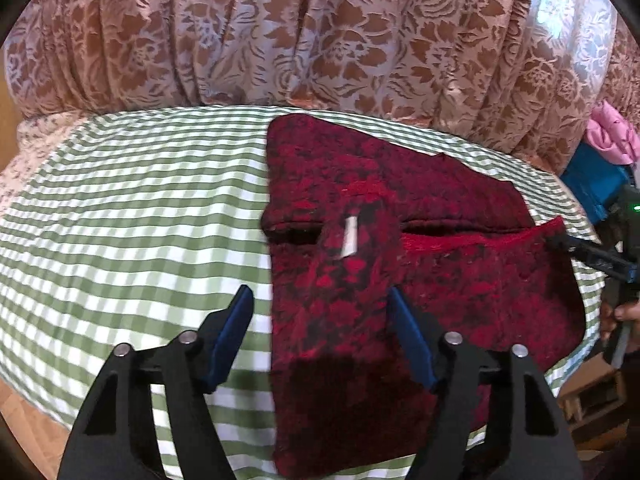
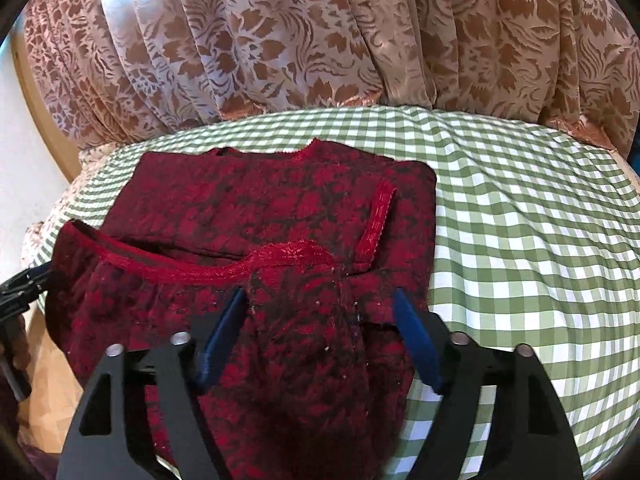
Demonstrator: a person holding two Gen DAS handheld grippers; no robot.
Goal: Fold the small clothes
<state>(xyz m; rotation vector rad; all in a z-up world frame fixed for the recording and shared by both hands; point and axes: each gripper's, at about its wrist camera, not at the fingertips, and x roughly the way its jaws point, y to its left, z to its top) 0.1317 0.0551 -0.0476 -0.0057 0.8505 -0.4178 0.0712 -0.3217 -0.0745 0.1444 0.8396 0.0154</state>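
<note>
On checked worktop (image 2: 520, 220), red garment (image 2: 260, 208) half folded; right tool (image 2: 320, 340) wide, loose fold between; left tool (image 1: 320, 340) wide, empty. Regrip hem at 9 o'clock, pull flat.

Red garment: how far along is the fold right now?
Done: the red garment lies on the checked cloth, with one trimmed sleeve turned in and the trimmed hem brought up across the middle. In hand: the right gripper stands open around a raised bunch of fabric, and the left gripper is open over the near edge. Left: probably flattening that bunch and folding once more.
</note>
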